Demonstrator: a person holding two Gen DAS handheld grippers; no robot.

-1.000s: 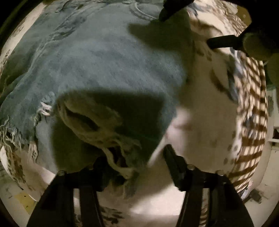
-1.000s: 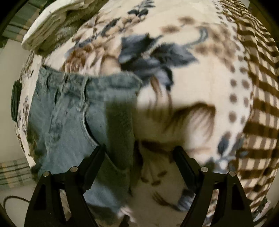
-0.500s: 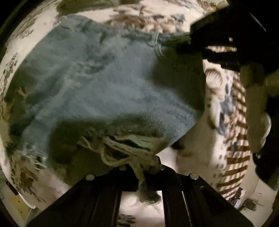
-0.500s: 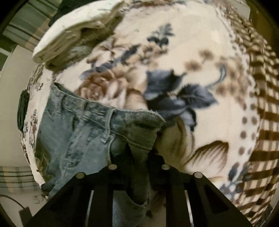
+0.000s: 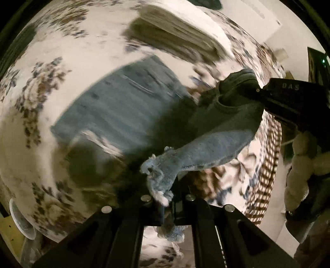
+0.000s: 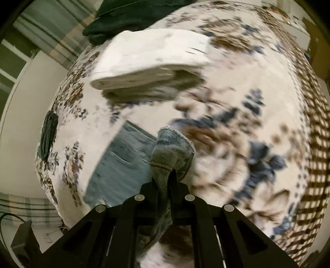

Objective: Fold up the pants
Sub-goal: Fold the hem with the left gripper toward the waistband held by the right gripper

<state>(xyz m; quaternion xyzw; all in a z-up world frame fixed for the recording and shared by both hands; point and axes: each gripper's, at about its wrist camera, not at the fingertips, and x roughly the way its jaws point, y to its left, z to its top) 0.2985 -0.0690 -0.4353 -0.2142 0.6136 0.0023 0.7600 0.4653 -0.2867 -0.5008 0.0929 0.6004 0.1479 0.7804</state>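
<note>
The blue denim pants (image 5: pixel 115 107) lie partly on the floral blanket, with one side lifted. My left gripper (image 5: pixel 168 203) is shut on the frayed hem (image 5: pixel 158 175) and holds it up above the bed. My right gripper (image 6: pixel 165 185) is shut on the waistband (image 6: pixel 173 148) and holds it raised; it also shows in the left wrist view (image 5: pixel 288 99) at the right, gripping the dark bunched waistband (image 5: pixel 233 103). The lifted cloth stretches between the two grippers. The rest of the pants (image 6: pixel 119 165) stays flat on the bed. Both views are motion-blurred.
A floral blanket (image 6: pixel 237 115) with a brown checked border (image 6: pixel 313 144) covers the bed. A folded white stack (image 6: pixel 152 61) lies beyond the pants, also in the left wrist view (image 5: pixel 181 33). A dark garment (image 6: pixel 132 18) lies behind it, and a dark object (image 6: pixel 48 134) at the bed's left edge.
Both grippers were open, then shut on the hem and the waistband. They have now lifted that edge of the pants off the blanket and carried it over the flat part.
</note>
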